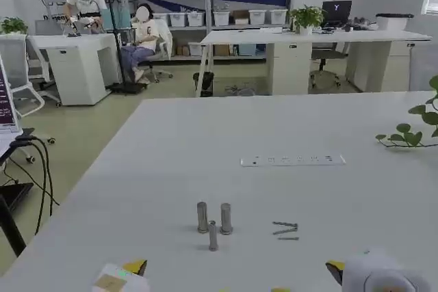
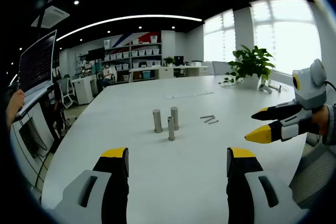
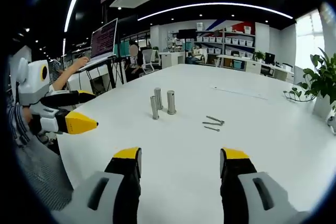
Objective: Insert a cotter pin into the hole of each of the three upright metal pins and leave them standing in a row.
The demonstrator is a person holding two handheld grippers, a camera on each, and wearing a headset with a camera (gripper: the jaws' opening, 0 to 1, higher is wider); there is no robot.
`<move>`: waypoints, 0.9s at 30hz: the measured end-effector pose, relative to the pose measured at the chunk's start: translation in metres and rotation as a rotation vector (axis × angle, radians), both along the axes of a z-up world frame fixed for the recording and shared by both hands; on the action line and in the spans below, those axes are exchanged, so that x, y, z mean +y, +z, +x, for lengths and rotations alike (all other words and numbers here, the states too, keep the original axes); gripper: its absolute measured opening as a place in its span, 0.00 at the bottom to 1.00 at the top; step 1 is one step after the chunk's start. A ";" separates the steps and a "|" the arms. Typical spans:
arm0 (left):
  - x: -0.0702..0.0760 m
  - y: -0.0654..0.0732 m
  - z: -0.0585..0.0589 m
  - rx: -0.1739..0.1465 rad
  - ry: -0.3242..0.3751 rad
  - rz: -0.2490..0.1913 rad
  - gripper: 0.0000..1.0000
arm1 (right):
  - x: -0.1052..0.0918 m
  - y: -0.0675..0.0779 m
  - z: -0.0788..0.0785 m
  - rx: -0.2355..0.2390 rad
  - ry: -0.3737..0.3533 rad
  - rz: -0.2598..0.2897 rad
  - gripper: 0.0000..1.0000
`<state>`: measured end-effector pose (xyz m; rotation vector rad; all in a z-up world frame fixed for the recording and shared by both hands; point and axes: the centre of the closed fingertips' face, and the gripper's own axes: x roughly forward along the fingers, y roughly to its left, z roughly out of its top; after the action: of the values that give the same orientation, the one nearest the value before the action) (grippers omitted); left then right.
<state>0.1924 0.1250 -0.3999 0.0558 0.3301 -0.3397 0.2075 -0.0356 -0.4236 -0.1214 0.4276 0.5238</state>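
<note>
Three upright metal pins (image 1: pixel 213 223) stand in a tight cluster on the white table (image 1: pixel 287 128); they also appear as the pins (image 2: pixel 167 121) and the pins (image 3: pixel 161 103). Three thin cotter pins (image 1: pixel 285 230) lie flat just right of them, seen too as cotter pins (image 2: pixel 208 119) and cotter pins (image 3: pixel 213 123). My left gripper (image 2: pixel 177 161) is open, well short of the pins, its yellow tip (image 1: pixel 135 266) at the head view's bottom. My right gripper (image 3: pixel 180 161) is open too, nothing between its jaws, tip (image 1: pixel 335 269) at bottom right.
A white power strip (image 1: pixel 293 161) lies flat farther back on the table. A leafy plant (image 1: pixel 416 124) hangs over the right edge. Beyond stand other desks, shelves of bins and seated people (image 1: pixel 146 35). A laptop on a stand (image 2: pixel 37 66) is left of the table.
</note>
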 end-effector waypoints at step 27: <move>-0.004 -0.001 -0.001 0.007 -0.023 0.013 0.84 | -0.003 -0.004 0.000 0.028 -0.020 0.010 0.64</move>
<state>0.1911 0.1207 -0.4014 0.0710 0.3384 -0.3602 0.2077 -0.0388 -0.4277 -0.1005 0.4537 0.5085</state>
